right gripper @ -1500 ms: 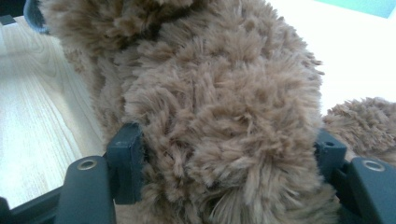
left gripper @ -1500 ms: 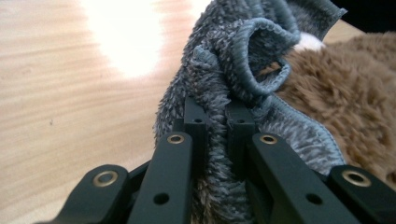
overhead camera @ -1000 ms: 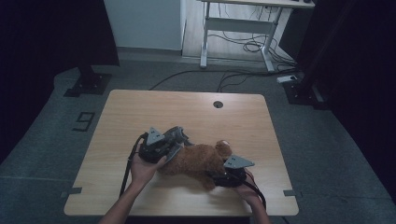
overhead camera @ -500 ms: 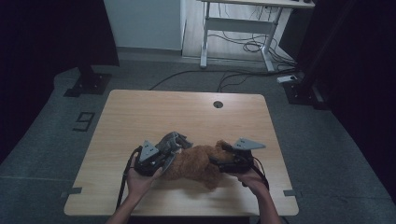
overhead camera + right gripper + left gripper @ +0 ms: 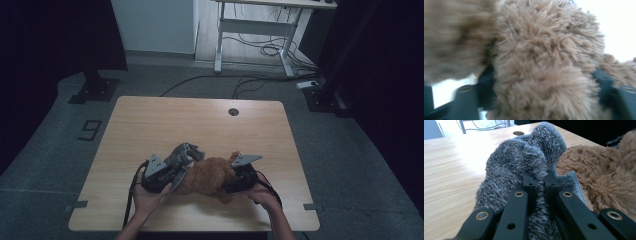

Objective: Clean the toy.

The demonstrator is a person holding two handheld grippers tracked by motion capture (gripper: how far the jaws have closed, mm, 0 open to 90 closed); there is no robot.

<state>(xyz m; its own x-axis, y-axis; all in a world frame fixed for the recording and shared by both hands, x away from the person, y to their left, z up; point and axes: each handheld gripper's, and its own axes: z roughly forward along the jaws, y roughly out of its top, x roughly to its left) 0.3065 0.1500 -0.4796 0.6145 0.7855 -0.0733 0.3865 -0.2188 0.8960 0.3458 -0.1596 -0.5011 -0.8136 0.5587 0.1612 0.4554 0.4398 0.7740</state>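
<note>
Brown fuzzy plush toy (image 5: 207, 176) lies near the front edge of the wooden worktop (image 5: 150, 125), between the two grippers. The left gripper (image 5: 539, 178) has its jaws pinched narrow on a fold of a grey fleecy cloth (image 5: 184, 152), which touches the toy's left side and bunches up toward the far side. The right gripper (image 5: 235, 184) presses into the toy from the right; its jaws sit either side of a thick tuft of brown fur (image 5: 544, 75), closed on it. A hand (image 5: 147, 199) holds each gripper.
</note>
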